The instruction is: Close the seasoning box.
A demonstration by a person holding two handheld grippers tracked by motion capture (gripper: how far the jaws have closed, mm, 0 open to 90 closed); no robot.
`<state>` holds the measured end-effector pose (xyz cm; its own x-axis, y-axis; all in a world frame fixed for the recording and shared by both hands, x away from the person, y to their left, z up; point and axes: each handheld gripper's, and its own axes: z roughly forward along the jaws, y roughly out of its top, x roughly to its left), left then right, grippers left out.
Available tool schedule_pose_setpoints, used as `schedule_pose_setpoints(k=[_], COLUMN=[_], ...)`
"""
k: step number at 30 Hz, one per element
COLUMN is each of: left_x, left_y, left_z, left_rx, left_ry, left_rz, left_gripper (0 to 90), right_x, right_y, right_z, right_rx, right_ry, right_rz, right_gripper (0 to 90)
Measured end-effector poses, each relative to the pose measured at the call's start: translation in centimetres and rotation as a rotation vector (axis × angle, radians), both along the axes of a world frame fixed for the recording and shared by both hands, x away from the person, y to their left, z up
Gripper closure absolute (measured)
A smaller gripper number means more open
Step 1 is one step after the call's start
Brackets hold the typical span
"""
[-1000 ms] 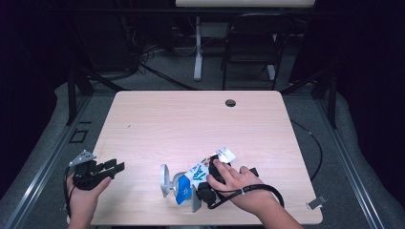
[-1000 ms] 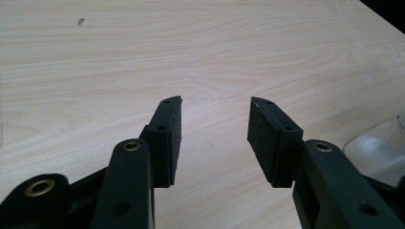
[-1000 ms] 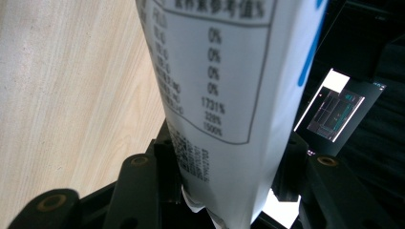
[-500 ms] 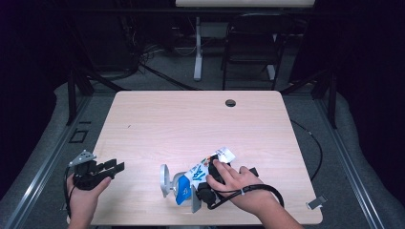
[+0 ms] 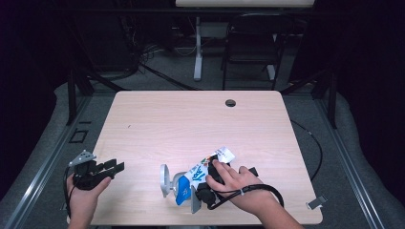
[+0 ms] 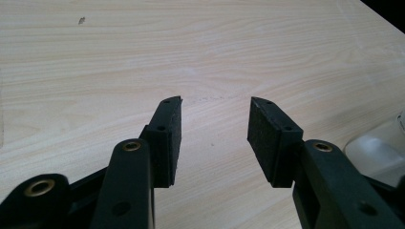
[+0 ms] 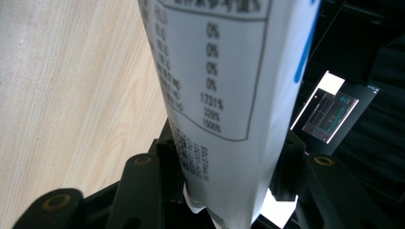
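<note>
A white and blue packet (image 5: 203,168) with a printed nutrition table (image 7: 224,95) lies slanted at the table's near edge. My right gripper (image 5: 184,193) is shut on its blue end; the jaws have just closed a little further, and both pads press the packet's sides (image 7: 229,167). A hand covers the gripper body. My left gripper (image 5: 117,167) hovers at the table's near left edge. It points right and is open, with bare wood between its pads (image 6: 215,138).
The light wooden table (image 5: 191,124) has a dark cable hole (image 5: 230,103) near its far edge. A chair (image 5: 250,43) and a desk leg stand behind it. A small metal clip (image 5: 316,202) hangs off the right front corner.
</note>
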<state>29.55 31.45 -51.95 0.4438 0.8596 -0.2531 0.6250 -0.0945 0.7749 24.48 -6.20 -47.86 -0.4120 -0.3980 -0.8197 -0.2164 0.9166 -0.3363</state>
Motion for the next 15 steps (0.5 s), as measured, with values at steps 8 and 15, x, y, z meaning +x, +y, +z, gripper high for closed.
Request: schedule_pose_setpoints(k=[8, 15], left_x=[0.01, 0.02], left_y=[0.01, 0.08], left_z=[-0.01, -0.06], left_rx=[0.002, 0.002], left_ry=[0.002, 0.005], left_rz=[-0.001, 0.001], left_gripper=[56.2, 56.2], right_x=[-0.02, -0.07], right_y=[-0.01, 0.00], right_z=[-0.01, 0.00], right_rx=[0.001, 0.002], right_ry=[-0.001, -0.003], right_rz=[0.001, 0.003], right_gripper=[58.5, 59.2])
